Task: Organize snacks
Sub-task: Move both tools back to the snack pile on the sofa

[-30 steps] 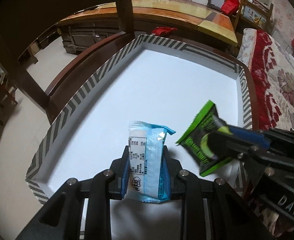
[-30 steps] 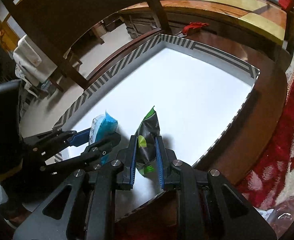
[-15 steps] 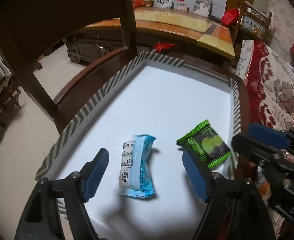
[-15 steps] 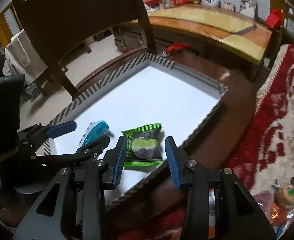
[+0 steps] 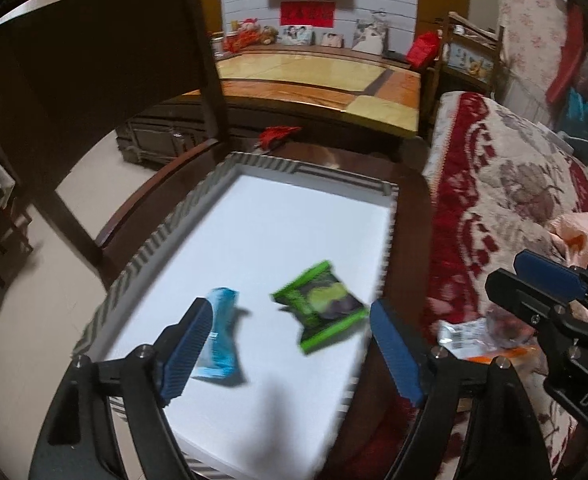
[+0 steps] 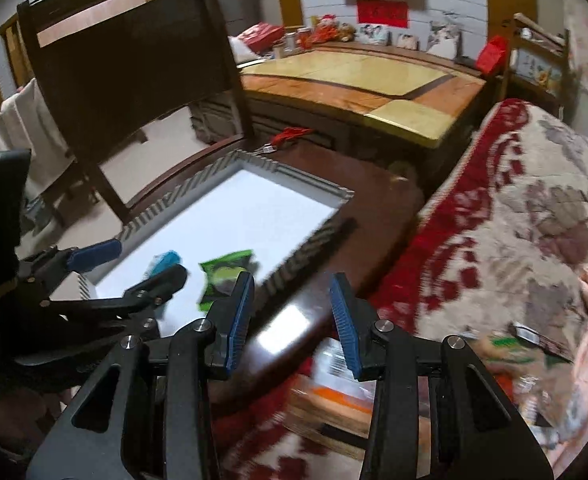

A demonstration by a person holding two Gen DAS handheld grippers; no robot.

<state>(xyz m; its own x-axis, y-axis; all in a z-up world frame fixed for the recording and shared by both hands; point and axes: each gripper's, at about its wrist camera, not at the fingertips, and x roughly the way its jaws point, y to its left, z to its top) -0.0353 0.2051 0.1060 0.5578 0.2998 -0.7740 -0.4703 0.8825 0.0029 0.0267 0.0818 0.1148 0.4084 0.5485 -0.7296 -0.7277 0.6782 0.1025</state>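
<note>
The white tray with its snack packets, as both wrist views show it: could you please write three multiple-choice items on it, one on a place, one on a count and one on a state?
1. Where does the green packet lie?
A. on the red blanket
B. in the white tray, to the right of the blue packet in the left wrist view
C. on the chair

2. How many packets lie in the tray?
A. two
B. four
C. none

3. What state is the left claw in?
A. shut on the blue packet
B. shut on the green packet
C. open, holding nothing

Answers:
1. B, as the green packet rests flat on the tray floor beside the blue one.
2. A, as only the blue and the green packet show there.
3. C, as its fingers stand wide apart with nothing between the pads.
</note>
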